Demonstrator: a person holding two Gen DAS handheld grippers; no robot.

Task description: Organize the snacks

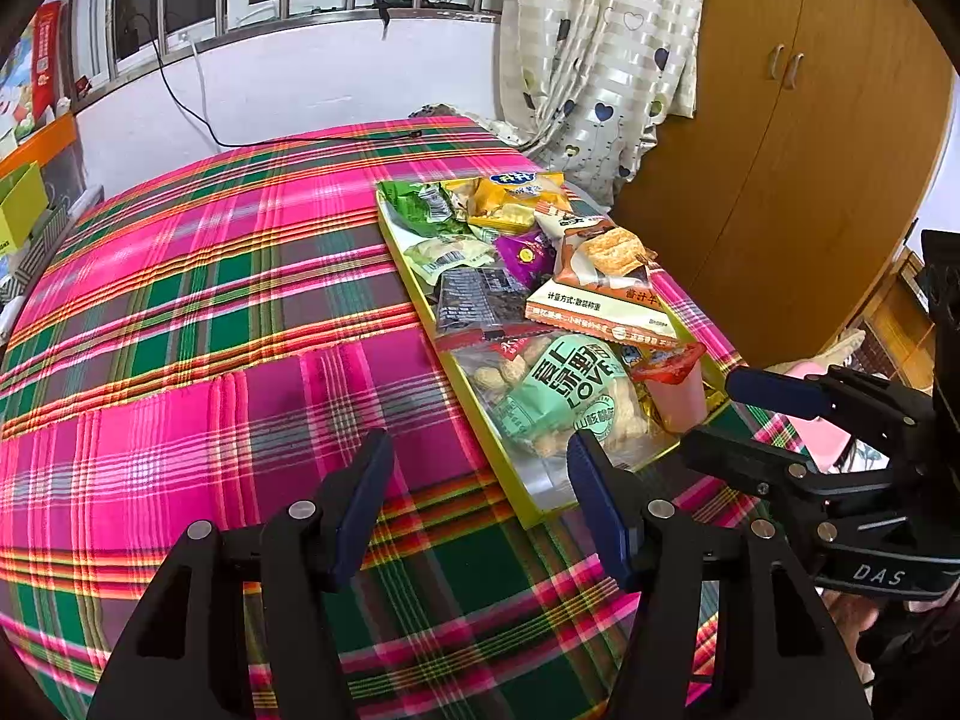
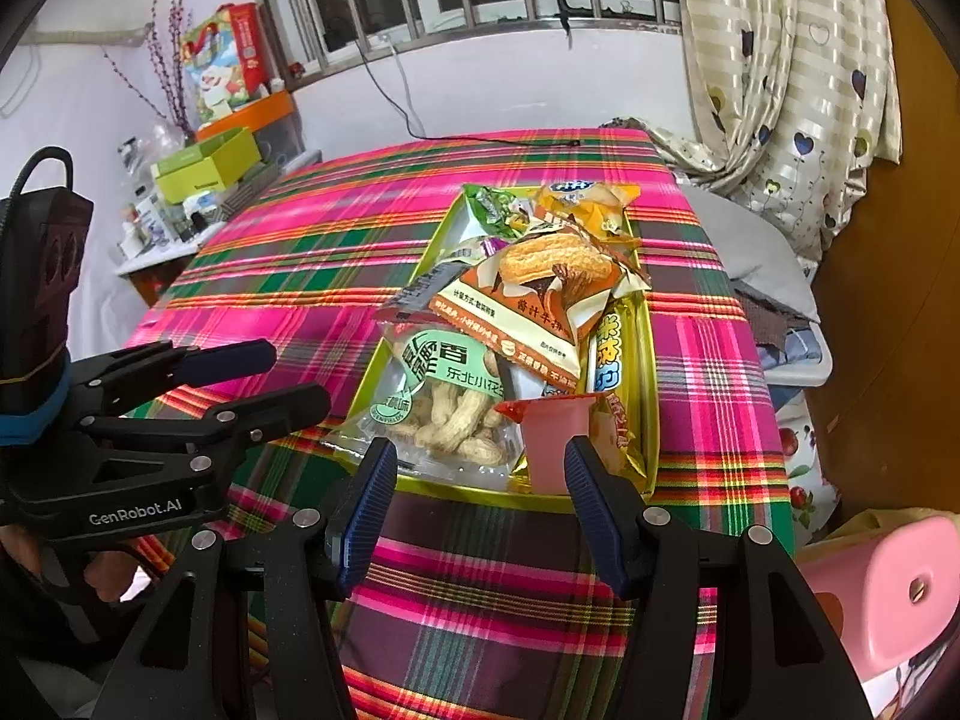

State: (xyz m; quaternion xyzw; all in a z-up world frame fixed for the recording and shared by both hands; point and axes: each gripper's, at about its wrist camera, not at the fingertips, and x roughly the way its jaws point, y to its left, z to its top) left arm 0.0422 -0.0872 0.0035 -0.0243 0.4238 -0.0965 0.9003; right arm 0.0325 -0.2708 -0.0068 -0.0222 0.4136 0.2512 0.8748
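Observation:
A yellow-green tray [image 1: 528, 513] [image 2: 651, 372] lies on the plaid tablecloth, piled with snack packets. Nearest me lie a peanut bag [image 1: 558, 396] [image 2: 444, 396] and a pink jelly cup [image 1: 675, 387] [image 2: 549, 444]. Behind them lie an orange-and-white packet [image 1: 606, 288] [image 2: 534, 312], a purple packet [image 1: 525, 255], green packets [image 1: 420, 207] [image 2: 492, 207] and a yellow packet [image 1: 519, 195] [image 2: 585, 201]. My left gripper [image 1: 477, 498] [image 2: 300, 381] is open and empty, just left of the tray's near corner. My right gripper [image 2: 480, 504] [image 1: 708, 414] is open and empty before the tray's near edge.
The plaid-covered table [image 1: 210, 300] [image 2: 336, 240] spreads left of the tray. A wooden wardrobe [image 1: 780, 150] and a curtain [image 1: 600, 60] stand at the right. Boxes and clutter [image 2: 204, 168] sit at the far left. A pink stool [image 2: 888, 594] is at the lower right.

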